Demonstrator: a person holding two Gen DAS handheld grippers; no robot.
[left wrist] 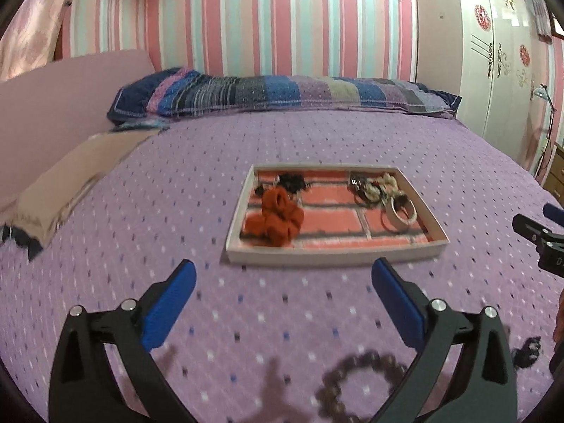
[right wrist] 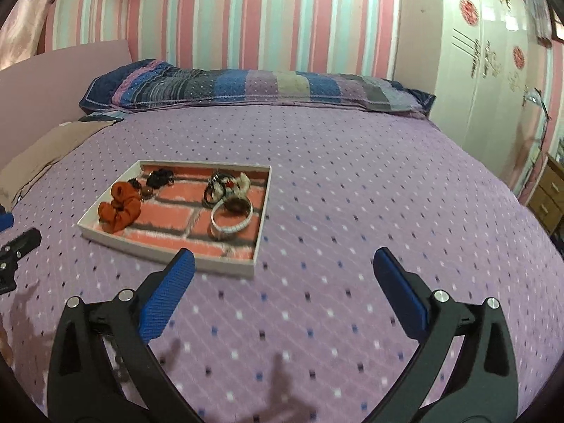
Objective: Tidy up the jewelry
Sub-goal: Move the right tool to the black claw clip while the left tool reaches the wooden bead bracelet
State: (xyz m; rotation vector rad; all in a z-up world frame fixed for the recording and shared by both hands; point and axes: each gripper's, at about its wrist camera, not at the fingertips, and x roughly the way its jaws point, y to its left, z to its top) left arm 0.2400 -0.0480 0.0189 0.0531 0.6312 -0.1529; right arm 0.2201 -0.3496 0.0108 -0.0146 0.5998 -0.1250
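Left wrist view: left gripper (left wrist: 283, 278) hanging wide open, empty, over bead bracelet (left wrist: 356, 384) near bed's (left wrist: 317, 134) front edge; light, floppy, likely best pinched across beads.

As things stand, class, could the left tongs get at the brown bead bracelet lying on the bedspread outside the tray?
Probably yes. The bead bracelet lies on the bedspread just below the open, empty left tongs, with nothing over it.

A home bedroom: bed (left wrist: 282, 141), pillow (left wrist: 282, 93), striped wallpaper (left wrist: 282, 28), wardrobe (left wrist: 493, 70)
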